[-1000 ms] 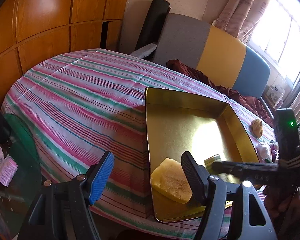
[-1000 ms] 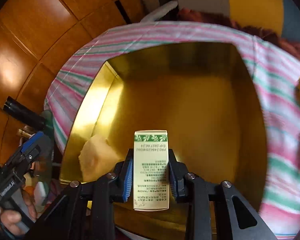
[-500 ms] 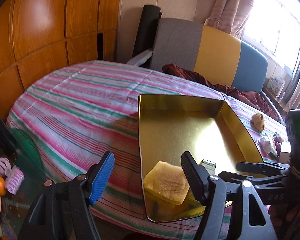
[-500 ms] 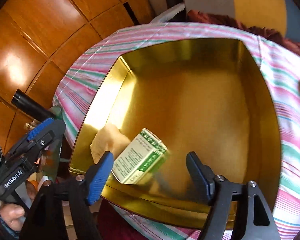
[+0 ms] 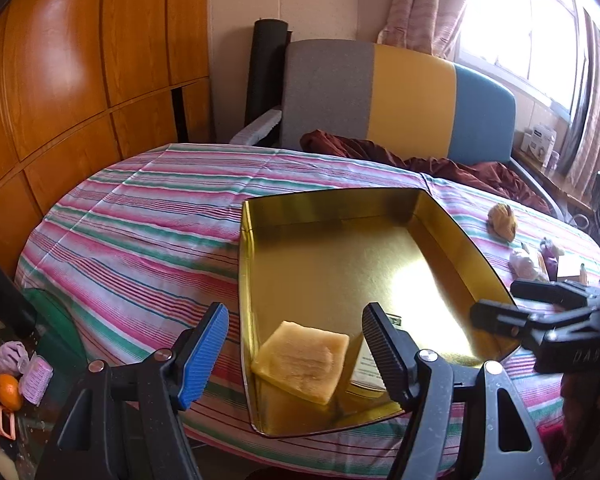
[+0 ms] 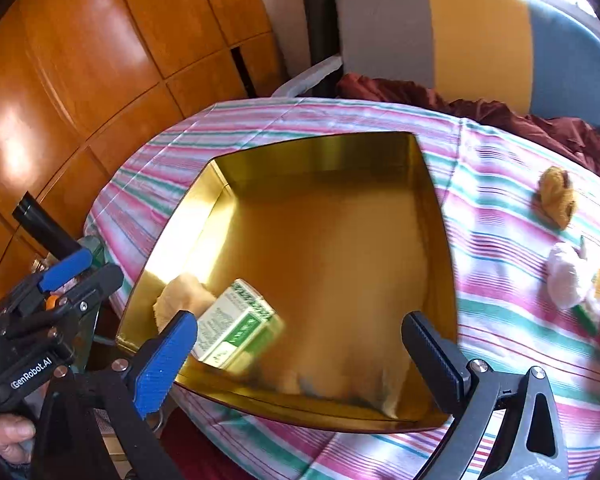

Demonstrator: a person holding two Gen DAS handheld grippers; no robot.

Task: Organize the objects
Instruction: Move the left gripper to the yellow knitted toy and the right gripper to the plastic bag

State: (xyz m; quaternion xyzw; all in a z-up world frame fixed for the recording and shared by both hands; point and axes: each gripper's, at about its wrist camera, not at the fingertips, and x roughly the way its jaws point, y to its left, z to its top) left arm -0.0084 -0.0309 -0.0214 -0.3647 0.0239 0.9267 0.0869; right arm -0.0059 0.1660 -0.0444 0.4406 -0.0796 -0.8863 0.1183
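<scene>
Now the green-and-white box (image 6: 236, 322) lies tilted in the gold tray (image 6: 436, 208) against the sponge (image 6: 180, 294), the right gripper (image 6: 300, 344) opening empty (left gripper (image 5: 296, 344) parted, empty), so careless withdrawal might nudge the tray.

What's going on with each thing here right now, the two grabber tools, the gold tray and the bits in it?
Right gripper: jaws opening, nothing between them.
Left gripper: open, empty.
Gold tray: on the striped tablecloth, holding two things.
Green-and-white box: lying tilted in the tray.
Yellow sponge: flat in the tray's corner.
</scene>
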